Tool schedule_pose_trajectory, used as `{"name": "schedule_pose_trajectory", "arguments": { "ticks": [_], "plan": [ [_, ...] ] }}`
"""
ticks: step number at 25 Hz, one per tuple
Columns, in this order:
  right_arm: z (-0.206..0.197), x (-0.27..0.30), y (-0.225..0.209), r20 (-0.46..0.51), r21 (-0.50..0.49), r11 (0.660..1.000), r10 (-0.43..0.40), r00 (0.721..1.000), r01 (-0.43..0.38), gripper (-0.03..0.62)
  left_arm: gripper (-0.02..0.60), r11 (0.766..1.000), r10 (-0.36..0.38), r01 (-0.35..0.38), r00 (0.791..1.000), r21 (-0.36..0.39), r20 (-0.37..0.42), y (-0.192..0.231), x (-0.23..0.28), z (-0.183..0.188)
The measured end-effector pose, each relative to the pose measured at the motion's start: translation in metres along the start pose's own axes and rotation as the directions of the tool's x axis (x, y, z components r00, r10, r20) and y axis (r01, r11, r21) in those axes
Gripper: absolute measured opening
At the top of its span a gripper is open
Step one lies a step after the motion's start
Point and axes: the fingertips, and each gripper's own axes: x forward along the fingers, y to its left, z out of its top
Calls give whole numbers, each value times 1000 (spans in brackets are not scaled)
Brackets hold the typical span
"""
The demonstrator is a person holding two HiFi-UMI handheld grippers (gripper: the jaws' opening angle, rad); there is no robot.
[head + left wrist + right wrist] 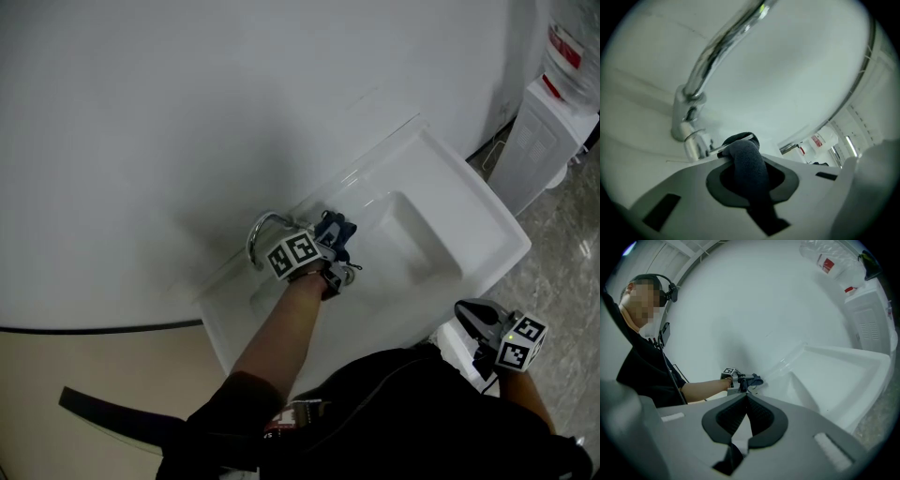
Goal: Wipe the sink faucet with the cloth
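The left gripper (pixel 740 143) clamps a dark cloth (pixel 750 169) just beside the chrome faucet (pixel 705 63) at the sink (pixel 473 220); the right gripper (pixel 746 399) is closed, empty, well apart

In the left gripper view the faucet (pixel 712 51) runs off the frame at 12 o'clock, so its outlet is unseen. The cloth (pixel 749 161) drops out of sight into the gap between the jaws. In the head view the left tool (pixel 330 248) hides its jaws under its own body and the cloth. A white cabinet (pixel 534 141) at 2 o'clock is cut by the edge, and the red label (pixel 562 45) above it is too small to read.
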Motion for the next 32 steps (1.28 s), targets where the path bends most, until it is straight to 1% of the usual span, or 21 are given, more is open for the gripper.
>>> {"name": "schedule_pose_trajectory", "arguments": {
  "ticks": [2,4,6,9,12,13,14,15,16,17,18,20,21,22,24,25,26,27,28,30,32],
  "plan": [
    [0,2,1,1,2,1000,5,1000,-5,2,44,997,-25,24,1000,71,5,-18,-3,14],
    [0,4,3,-3,1,1000,13,1000,-13,2,44,996,-24,23,1000,90,4,-22,-2,21],
    [0,7,5,-6,-4,1000,21,1000,-21,2,44,996,0,0,1000,91,-3,-9,2,16],
    [1,12,7,-10,-14,1000,24,1000,-25,2,44,995,49,-46,998,92,-35,30,4,-6],
    [-1,7,3,-11,-7,1000,9,1000,-9,2,52,993,55,-50,998,103,-41,43,2,-15],
    [-1,4,1,-10,-2,1000,3,1000,-3,2,52,990,65,-59,997,132,-48,40,0,-14],
    [-2,3,0,-8,1,1000,-1,1000,1,2,52,977,86,-74,995,198,-55,32,-3,-12],
    [-3,2,0,-7,3,1000,-2,1000,2,1,52,948,115,-93,992,306,-55,21,-8,-7],
    [-2,3,0,-6,2,1000,0,1000,0,2,52,893,148,-116,988,435,-41,8,-13,0],
    [-2,4,0,-6,-1,1000,3,1000,-3,2,52,819,177,-139,984,556,-15,-7,-17,10],
    [-1,6,0,-6,-4,1000,6,1000,-6,2,52,742,197,-160,980,651,17,-21,-21,20],
    [-1,10,0,-6,-11,1000,13,1000,-13,2,52,593,206,-204,974,779,98,-48,-24,43],
    [-1,13,1,-6,-14,1000,17,1000,-17,2,52,499,214,-235,966,834,144,-60,-26,56],
    [0,14,1,-6,-16,1000,22,1000,-22,2,52,378,237,-268,953,886,188,-70,-27,67],
    [0,16,3,-8,-21,999,28,1000,-28,2,52,77,338,-286,909,955,244,-74,-22,82],
    [-1,16,3,-10,-20,999,29,1000,-29,2,52,-56,401,-253,880,966,254,-68,-17,84],
    [-2,16,3,-12,-19,999,28,1000,-28,2,52,-150,462,-201,851,968,248,-58,-11,82],
    [-3,16,3,-13,-17,999,27,1000,-27,2,52,-204,516,-141,825,969,229,-46,-5,77],
    [-4,15,3,-14,-16,1000,26,1000,-26,2,52,-233,563,-81,801,969,202,-34,0,71],
    [-4,13,2,-12,-15,1000,25,1000,-25,2,52,-272,630,21,760,962,162,-12,7,59],
    [-3,12,0,-8,-15,1000,20,1000,-21,1,51,-313,662,102,736,944,140,2,13,50]
  ]
}}
